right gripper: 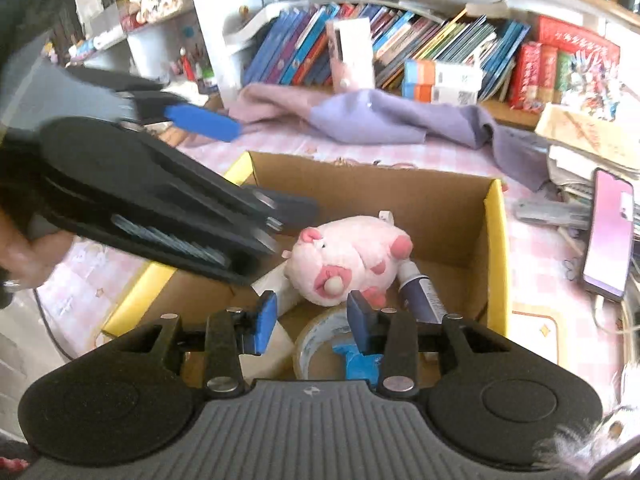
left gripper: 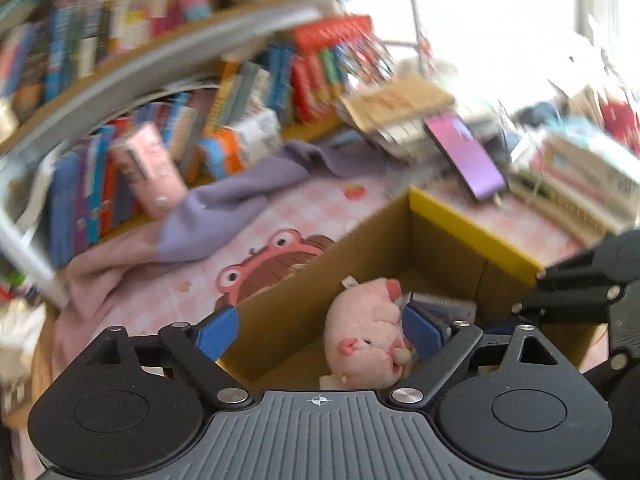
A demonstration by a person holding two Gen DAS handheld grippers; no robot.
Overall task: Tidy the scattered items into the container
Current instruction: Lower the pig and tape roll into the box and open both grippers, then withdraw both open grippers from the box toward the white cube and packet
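A cardboard box (right gripper: 360,178) with yellow flaps stands on the pink checked tablecloth. In it lie a pink plush pig (right gripper: 344,256), a roll of clear tape (right gripper: 320,336), a dark purple tube (right gripper: 420,292) and a white tube (right gripper: 276,286). My right gripper (right gripper: 312,320) hovers over the box's near side, jaws apart, nothing pressed between its blue pads. My left gripper (left gripper: 320,330) is wide open over the box (left gripper: 360,248); the pig (left gripper: 364,340) lies below, close to the right pad but not pinched. In the right wrist view, its blue finger (right gripper: 204,122) reaches in from the left.
A purple and pink cloth (right gripper: 380,120) lies behind the box. A phone (right gripper: 608,232) leans on a paper stack (right gripper: 580,136) at the right. Books (right gripper: 440,48) and a pink carton (right gripper: 352,52) line the shelf at the back. A hand (right gripper: 24,256) holds the left gripper.
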